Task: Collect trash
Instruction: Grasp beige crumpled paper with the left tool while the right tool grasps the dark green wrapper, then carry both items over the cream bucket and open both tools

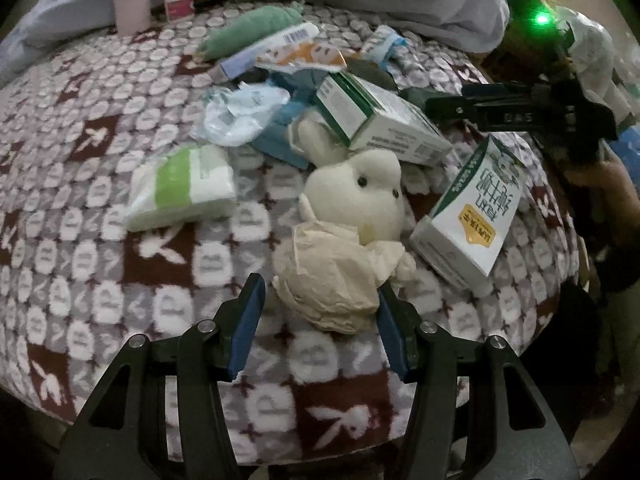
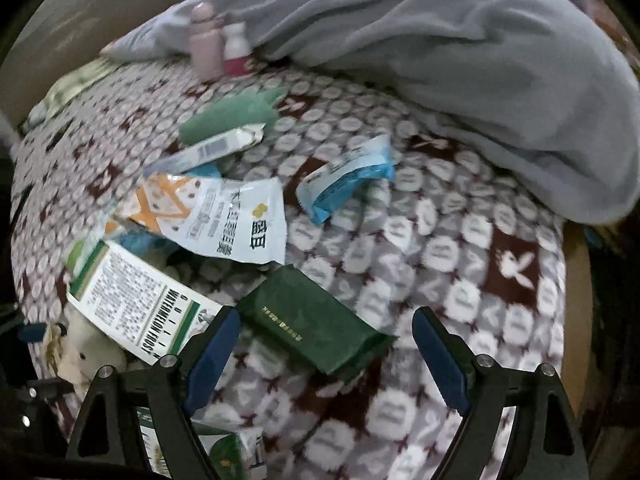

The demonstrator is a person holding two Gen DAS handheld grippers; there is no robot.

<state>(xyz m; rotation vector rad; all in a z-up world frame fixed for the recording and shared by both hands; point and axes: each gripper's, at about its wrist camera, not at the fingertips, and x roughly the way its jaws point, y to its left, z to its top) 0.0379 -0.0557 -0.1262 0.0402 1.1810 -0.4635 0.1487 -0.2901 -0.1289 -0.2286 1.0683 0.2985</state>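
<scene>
Crumpled beige tissue (image 1: 332, 276): one, on the patterned blanket (image 1: 100, 240), against a white plush rabbit (image 1: 360, 192), between the wide-open, empty jaws of the left gripper (image 1: 320, 316). Dark green packet (image 2: 312, 320): one, between the wide-open, empty jaws of the right gripper (image 2: 326, 344). Milk cartons (image 1: 472, 216): two. Bottles (image 1: 130, 0): two, upright.

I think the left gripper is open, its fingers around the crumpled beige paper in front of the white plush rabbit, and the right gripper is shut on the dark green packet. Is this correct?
Not quite. The right gripper is open, not shut: in the right wrist view its fingers stand wide apart around the dark green packet. The rest holds: the left gripper is open around the crumpled beige paper before the white plush rabbit.
</scene>
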